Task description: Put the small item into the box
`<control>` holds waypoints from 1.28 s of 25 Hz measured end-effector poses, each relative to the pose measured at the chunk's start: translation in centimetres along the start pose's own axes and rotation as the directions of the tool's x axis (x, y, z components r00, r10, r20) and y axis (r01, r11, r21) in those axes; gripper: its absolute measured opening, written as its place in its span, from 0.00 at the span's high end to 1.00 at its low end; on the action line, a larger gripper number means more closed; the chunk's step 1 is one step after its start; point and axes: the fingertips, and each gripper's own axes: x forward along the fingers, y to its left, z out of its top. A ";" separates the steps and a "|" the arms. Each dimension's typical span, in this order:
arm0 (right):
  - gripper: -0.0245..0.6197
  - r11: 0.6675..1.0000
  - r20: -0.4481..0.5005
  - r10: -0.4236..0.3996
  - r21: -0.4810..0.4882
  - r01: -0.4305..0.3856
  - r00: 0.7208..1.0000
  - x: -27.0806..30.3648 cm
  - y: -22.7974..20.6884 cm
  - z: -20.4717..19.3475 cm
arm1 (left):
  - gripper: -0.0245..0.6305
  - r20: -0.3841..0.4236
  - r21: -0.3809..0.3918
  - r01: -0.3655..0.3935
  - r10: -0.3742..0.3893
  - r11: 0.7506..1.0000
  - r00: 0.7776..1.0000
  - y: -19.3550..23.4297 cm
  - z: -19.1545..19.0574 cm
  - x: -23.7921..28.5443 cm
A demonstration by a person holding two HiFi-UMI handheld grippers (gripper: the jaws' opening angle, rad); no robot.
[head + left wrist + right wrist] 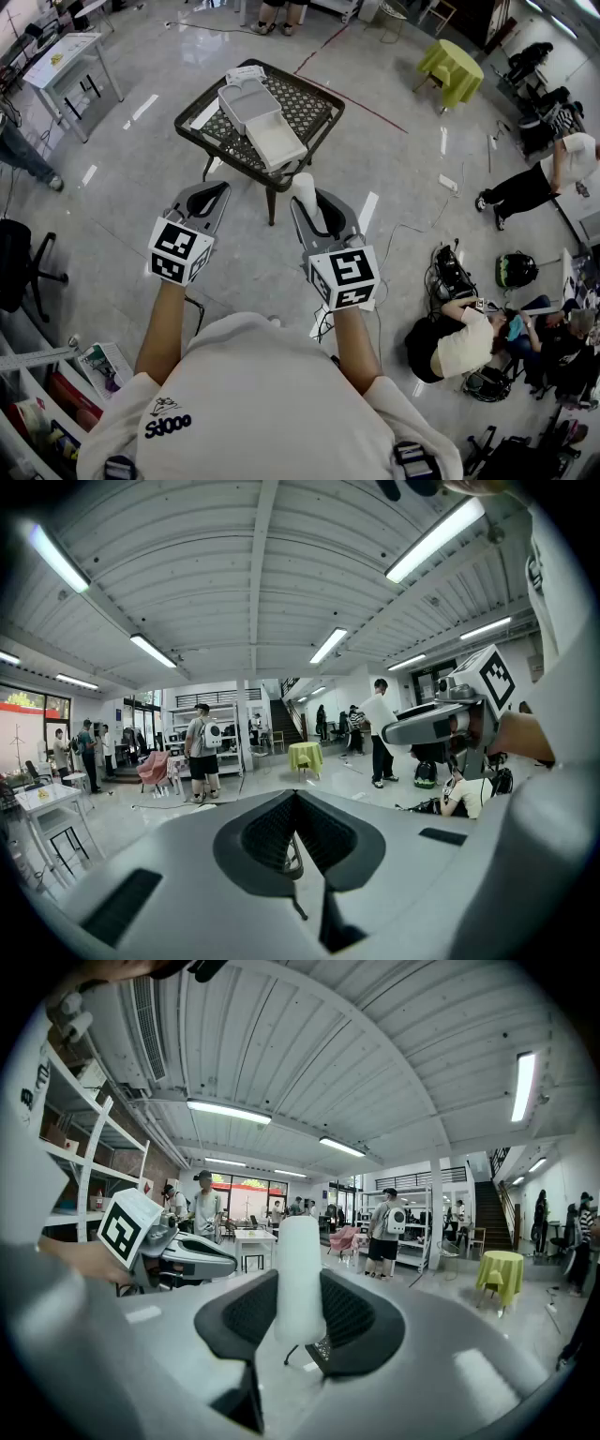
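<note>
A white open box [267, 127] lies on a black lattice table [314, 103] ahead of me on the grey floor. Both grippers hang in the air in front of that table's near edge, apart from it. My right gripper [311, 199] is shut on the small item, a white cylinder [303, 183] that stands up beyond the fingertips. In the right gripper view the white cylinder [300, 1269] sits upright between the black pads of the right gripper [300, 1288]. My left gripper [214, 190] is to its left, shut and empty; the left gripper [295, 797] has its pads together at the tip.
A second small white box [246, 73] sits at the table's far corner. A yellow-green covered table [452, 66] stands far right. People sit and crouch on the floor at right [459, 347] among bags and cables. A white table [66, 56] and a black chair [19, 262] are at left.
</note>
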 end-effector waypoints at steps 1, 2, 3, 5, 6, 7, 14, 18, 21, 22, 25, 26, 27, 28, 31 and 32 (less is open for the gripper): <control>0.74 1.000 -0.003 -0.003 0.001 0.003 1.000 0.0 -0.2 -0.1 | 0.96 0.002 0.001 0.003 -0.003 1.000 1.000 -0.2 0.0 0.1; 0.74 1.000 -0.005 -0.006 0.002 0.006 1.000 -0.1 -0.4 -0.1 | 0.96 0.004 0.003 0.006 -0.006 1.000 1.000 -0.4 0.0 0.2; 0.73 1.000 -0.007 -0.008 0.002 0.008 1.000 -0.1 -0.7 -0.2 | 0.96 0.005 0.005 0.009 -0.009 1.000 1.000 -0.6 0.1 0.2; 0.74 1.000 -0.009 -0.009 0.000 0.009 1.000 -0.2 -1.0 -0.3 | 0.96 0.006 0.009 0.013 -0.013 1.000 1.000 -1.0 0.1 0.3; 0.74 1.000 -0.009 -0.010 -0.001 0.010 1.000 -0.3 -1.2 -0.3 | 0.96 0.006 0.009 0.013 -0.013 1.000 1.000 -1.2 0.1 0.4; 0.74 1.000 -0.008 -0.010 0.000 0.010 1.000 -0.4 -1.4 -0.4 | 0.96 0.005 0.008 0.012 -0.012 1.000 1.000 -1.4 0.1 0.5; 0.74 0.996 -0.002 -0.032 0.086 0.033 0.999 -0.6 -2.2 -1.1 | 0.96 -0.013 -0.008 0.010 -0.010 1.000 1.000 -1.7 -0.5 0.4; 0.73 0.997 -0.001 -0.025 0.078 0.025 1.000 -0.8 -3.0 -1.2 | 0.96 -0.013 -0.007 -0.012 0.012 1.000 1.000 -2.0 -0.3 0.8; 0.73 0.996 0.002 -0.016 0.090 0.015 1.000 -1.0 -3.8 -1.4 | 0.96 0.007 -0.004 -0.034 0.034 0.999 0.999 -2.4 0.1 0.9; 0.73 0.995 0.002 -0.011 0.095 0.011 1.000 -1.0 -4.1 -1.5 | 0.96 0.013 -0.008 -0.042 0.042 0.999 0.999 -2.5 0.2 0.9; 0.73 0.994 0.003 0.012 0.105 -0.012 1.000 -1.0 -4.6 -2.0 | 0.96 0.004 -0.018 -0.068 0.068 0.998 0.998 -2.6 0.0 1.2; 0.73 0.994 0.003 0.023 0.107 -0.023 1.000 -1.1 -4.8 -2.1 | 0.96 0.001 -0.021 -0.077 0.077 0.997 0.997 -2.8 -0.1 1.3; 0.73 0.994 0.003 0.035 0.107 -0.035 0.999 -1.2 -5.0 -2.3 | 0.96 0.002 -0.022 -0.085 0.085 0.996 0.996 -3.0 0.0 1.3; 0.73 0.993 0.004 0.047 0.107 -0.047 0.999 -1.3 -5.1 -2.4 | 0.96 0.006 -0.022 -0.092 0.092 0.996 0.996 -3.2 0.1 1.3; 0.73 0.991 0.010 0.082 0.104 -0.083 0.997 -1.4 -5.3 -2.6 | 0.96 0.023 -0.006 -0.120 0.120 0.993 0.992 -3.6 0.7 0.9; 0.73 0.990 0.011 0.091 0.104 -0.091 0.996 -1.3 -5.4 -2.7 | 0.96 0.026 -0.006 -0.131 0.131 0.991 0.991 -3.5 0.8 0.9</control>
